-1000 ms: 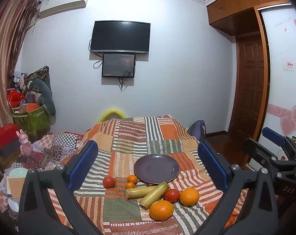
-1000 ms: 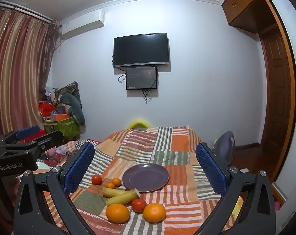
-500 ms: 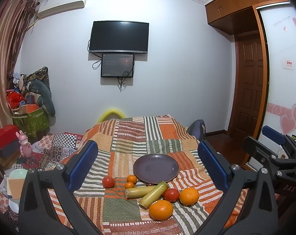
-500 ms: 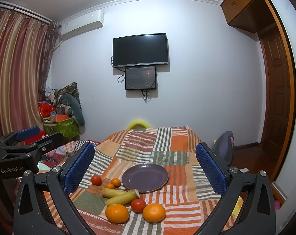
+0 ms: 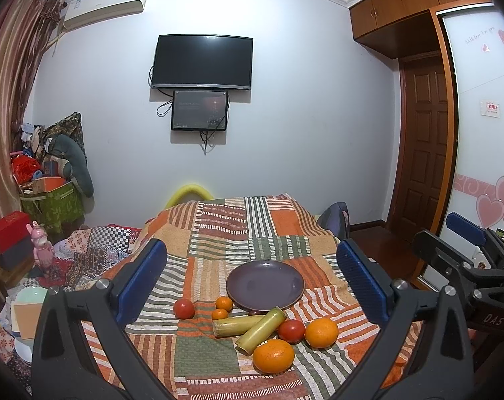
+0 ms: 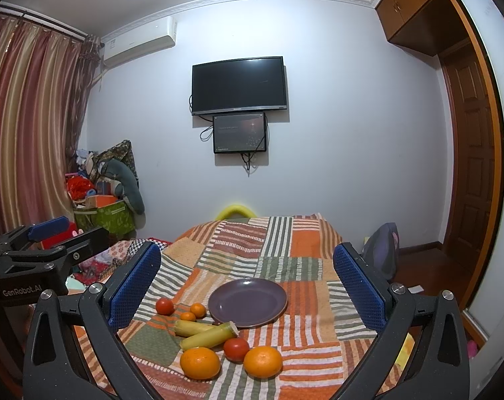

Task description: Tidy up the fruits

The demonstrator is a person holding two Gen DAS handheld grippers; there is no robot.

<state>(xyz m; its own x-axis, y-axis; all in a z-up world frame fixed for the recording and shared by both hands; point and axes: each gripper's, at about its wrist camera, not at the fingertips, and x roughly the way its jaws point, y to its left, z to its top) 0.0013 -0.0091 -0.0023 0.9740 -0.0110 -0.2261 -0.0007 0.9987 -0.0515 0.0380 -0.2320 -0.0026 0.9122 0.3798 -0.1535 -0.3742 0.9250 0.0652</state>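
Nothing's been picked up yet, so this looks like the very start of the job. The left gripper and the right gripper both hang above the near end of the surface, fingers spread wide with nothing between them.

The purple plate sits empty on the patchwork cloth. The fruit is all bunched around the plate's near edge, from about 9 o'clock round to 5 o'clock. In the left wrist view, a tomato lies off at 9 o'clock, with two small tangerines just beside the rim. Two sugarcane pieces lie crossed at 6 o'clock, and the upper one appears to touch the plate's edge. Nearest the camera there's a second tomato wedged between two big oranges.

Best guess at the next move: one gripper comes down on a near fruit, probably an orange since it's closest, closes on it and carries it to the plate. Round fruit on soft cloth could roll, so the fingers need to straddle it square. The cane pieces partly block the straight path to the plate.
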